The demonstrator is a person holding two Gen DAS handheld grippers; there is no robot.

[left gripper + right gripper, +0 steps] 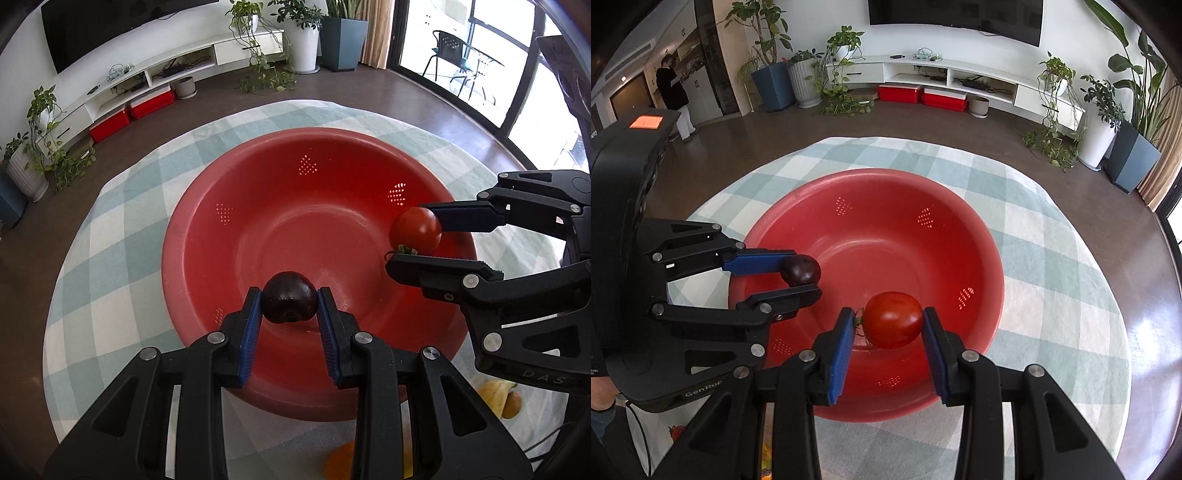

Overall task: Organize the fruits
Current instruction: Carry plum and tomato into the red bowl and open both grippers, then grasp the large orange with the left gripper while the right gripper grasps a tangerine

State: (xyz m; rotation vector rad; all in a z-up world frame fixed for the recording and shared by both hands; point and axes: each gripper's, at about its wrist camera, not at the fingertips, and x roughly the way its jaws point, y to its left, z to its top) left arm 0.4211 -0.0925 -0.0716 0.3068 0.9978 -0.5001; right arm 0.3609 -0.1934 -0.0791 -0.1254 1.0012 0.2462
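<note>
A red perforated bowl (221, 206) (960, 229) sits on a round table with a checked cloth. My left gripper (290, 304) (801, 282) is shut on a dark purple plum (290, 301) (800, 271), held over the bowl's near side. My right gripper (888, 321) (413, 234) is shut on a red tomato (894, 319) (415, 229) with a green stem, held over the bowl's right side in the left wrist view. Nothing lies in the bowl's bottom.
Yellow and orange fruits (500, 400) lie on the checked cloth (122, 258) near the table's front edge, behind the grippers. Beyond the table are a white TV unit (945, 79), potted plants (1104, 122) and a person (674, 92) standing far left.
</note>
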